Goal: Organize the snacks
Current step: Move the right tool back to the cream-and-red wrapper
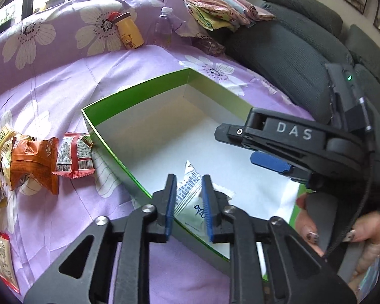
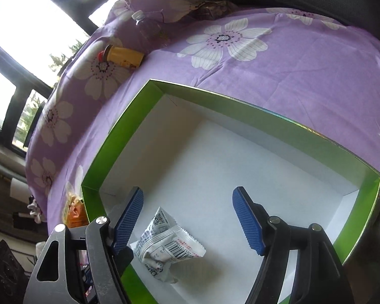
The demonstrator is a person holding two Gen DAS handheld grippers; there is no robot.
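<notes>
A green box [image 1: 139,86] with a white inside stands open on the purple flowered cloth [image 1: 63,81]. One white snack packet [image 2: 164,240] lies on the box floor [image 2: 215,164] near its front left corner. My right gripper [image 2: 187,192] hangs over the packet, open, its blue pads [image 2: 248,220] wide apart and touching nothing. My left gripper [image 1: 188,177] hovers above the box's near wall, open by a narrow gap; the packet [image 1: 187,190] shows through that gap, lying below it. The right gripper [image 1: 240,149] reaches in from the right. Several wrapped snacks [image 1: 35,162] lie left of the box.
A yellow bear bottle [image 1: 129,30] and a clear water bottle [image 1: 164,25] lie at the cloth's far side. Folded cloths [image 1: 215,10] rest on a dark grey sofa [image 1: 291,50]. A person's hand [image 1: 367,233] grips the right gripper's handle. Windows stand behind.
</notes>
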